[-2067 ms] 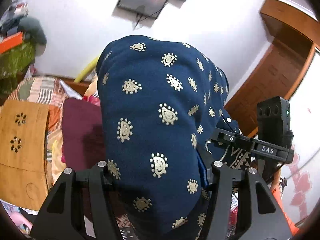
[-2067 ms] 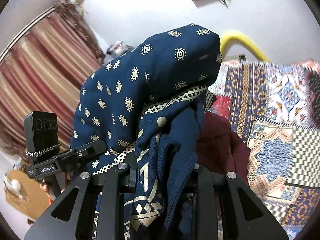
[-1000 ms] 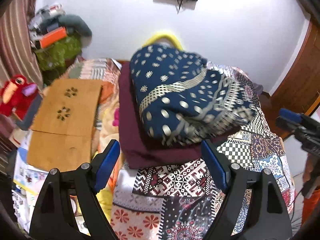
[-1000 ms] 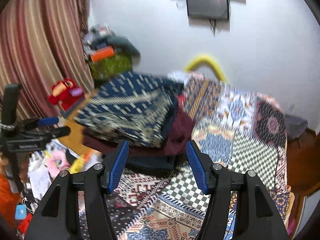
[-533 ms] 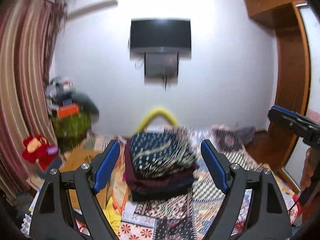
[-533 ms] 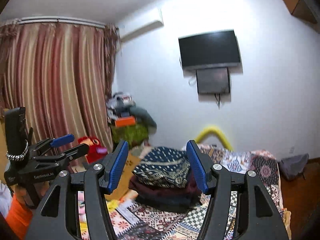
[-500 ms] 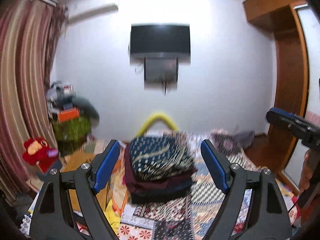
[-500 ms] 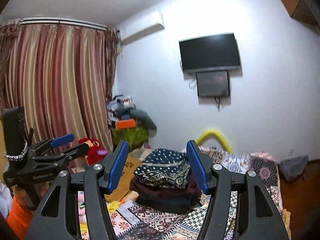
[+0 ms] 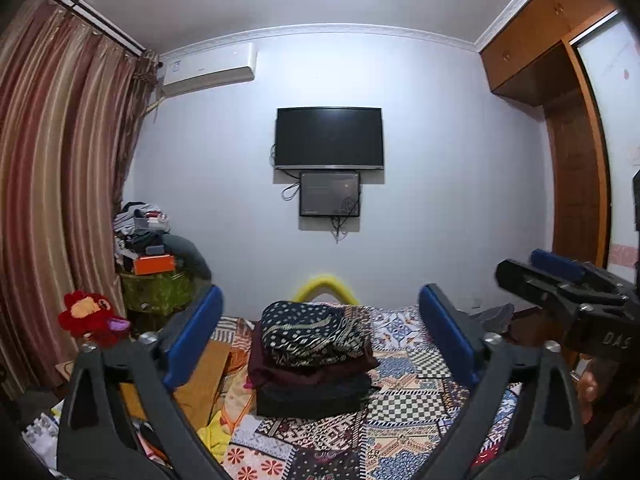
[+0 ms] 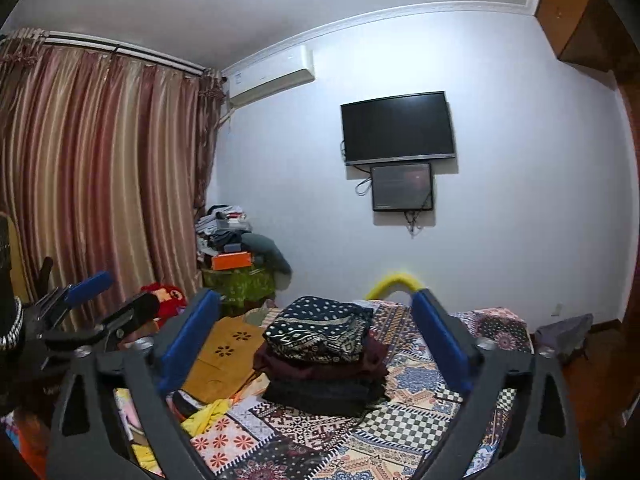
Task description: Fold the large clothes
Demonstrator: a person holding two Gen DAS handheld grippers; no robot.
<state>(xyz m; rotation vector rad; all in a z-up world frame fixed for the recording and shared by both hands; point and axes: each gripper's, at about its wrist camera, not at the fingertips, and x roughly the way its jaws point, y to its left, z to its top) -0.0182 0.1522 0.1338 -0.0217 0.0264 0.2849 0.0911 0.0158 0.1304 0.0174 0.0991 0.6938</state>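
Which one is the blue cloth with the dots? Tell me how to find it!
Look at the bed under the black TV. A stack of folded clothes sits on it. The blue cloth is on top, with pale dots, above a maroon cloth and a dark one.

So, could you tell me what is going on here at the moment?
A person is folding large clothes on a bed covered by a patchwork bedspread, with a pair of tongs in each hand. Right now neither holds anything: the left tongs and right tongs are both open and held back from the bed. A folded navy patterned garment tops a neat stack, above a maroon piece and a dark one.
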